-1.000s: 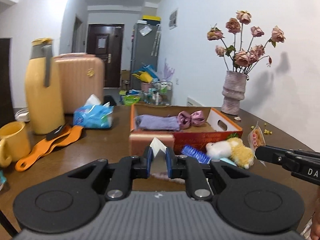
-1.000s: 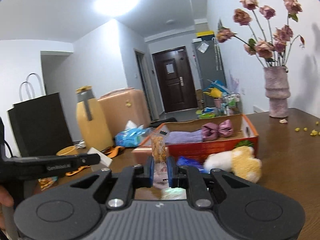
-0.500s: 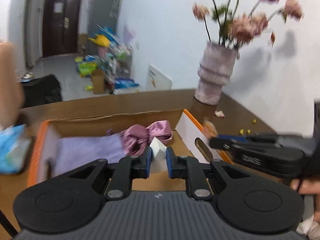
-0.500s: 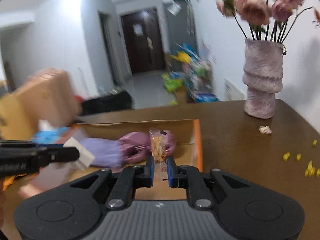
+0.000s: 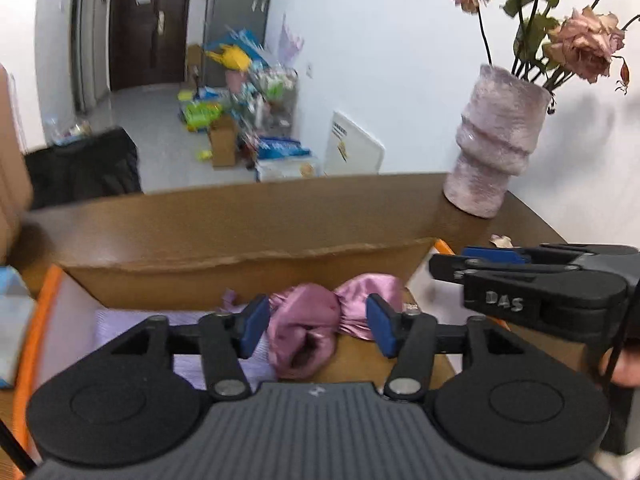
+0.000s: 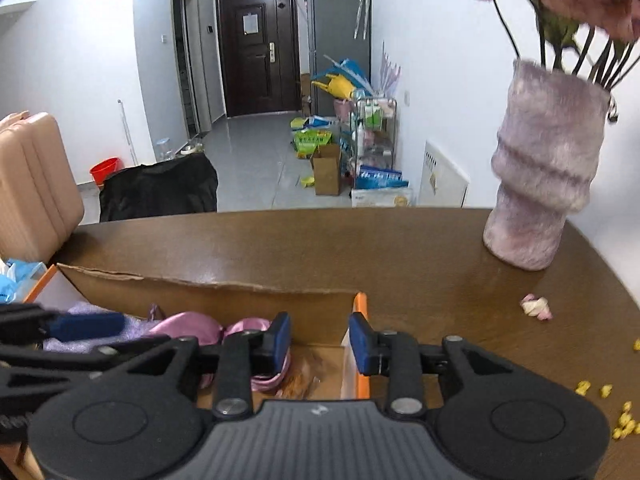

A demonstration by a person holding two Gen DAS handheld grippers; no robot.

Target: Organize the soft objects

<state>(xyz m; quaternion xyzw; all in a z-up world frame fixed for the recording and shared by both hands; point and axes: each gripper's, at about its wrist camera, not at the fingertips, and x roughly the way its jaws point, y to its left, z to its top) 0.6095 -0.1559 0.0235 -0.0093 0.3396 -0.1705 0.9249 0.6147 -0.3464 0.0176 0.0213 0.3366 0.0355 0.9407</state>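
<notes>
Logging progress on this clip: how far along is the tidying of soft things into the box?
Done: the cloth, bow and snack packet lie in the box. In hand: nothing; the left gripper and right gripper hang over the box, jaws opening, empty. Left: no loose soft things show in these views, so I cannot tell.

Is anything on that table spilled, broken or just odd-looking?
Yes. Small yellow bits lie scattered loose on the table, right of the cardboard box. A fallen petal lies near the vase, whose roses look dried and drooping. The box's back edge is torn and ragged.
</notes>
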